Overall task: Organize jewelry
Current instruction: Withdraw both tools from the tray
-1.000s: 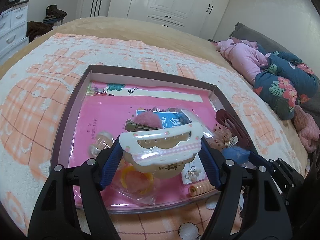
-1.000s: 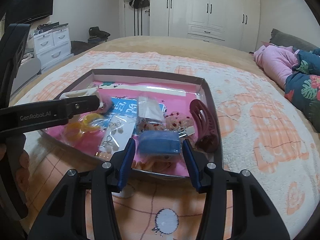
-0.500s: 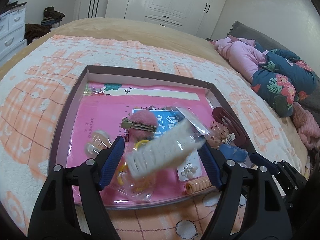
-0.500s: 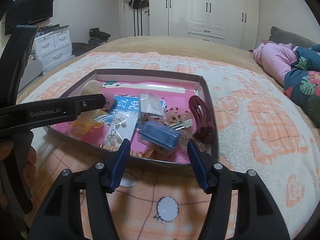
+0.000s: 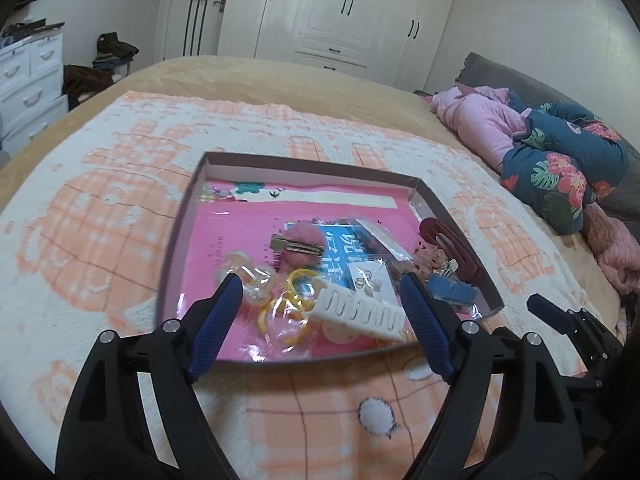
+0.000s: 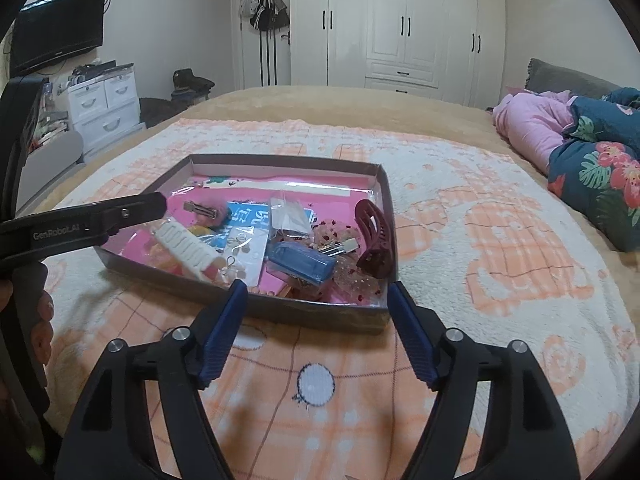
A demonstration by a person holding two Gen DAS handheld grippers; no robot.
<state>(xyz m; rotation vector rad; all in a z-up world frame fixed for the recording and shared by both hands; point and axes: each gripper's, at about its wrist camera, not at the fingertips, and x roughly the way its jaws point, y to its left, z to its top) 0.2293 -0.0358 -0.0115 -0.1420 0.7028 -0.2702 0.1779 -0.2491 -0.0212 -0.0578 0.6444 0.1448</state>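
Observation:
A shallow dark box [image 5: 176,248] [image 6: 280,160] with a pink lining sits on the bed and holds hair and jewelry pieces. A white claw clip [image 5: 362,314] [image 6: 186,249] lies loose at its near edge. A blue item [image 6: 301,261] [image 5: 452,292], a maroon claw clip [image 6: 374,236] [image 5: 448,242], a pink pom clip [image 5: 298,246] and yellow rings [image 5: 292,300] lie inside. My left gripper [image 5: 322,292] is open and empty above the box's near edge. My right gripper [image 6: 314,296] is open and empty, just short of the box.
The box rests on an orange and white blanket [image 6: 480,240]. Pink and floral bedding [image 6: 580,148] lies at the right. White wardrobes [image 6: 400,24] stand behind and drawers [image 6: 104,108] at the left. My left gripper's arm [image 6: 80,226] reaches over the box's left side.
My left gripper opened and dropped the white claw clip into the box, then pulled back. My right gripper opened, released the blue item into the box and drew back.

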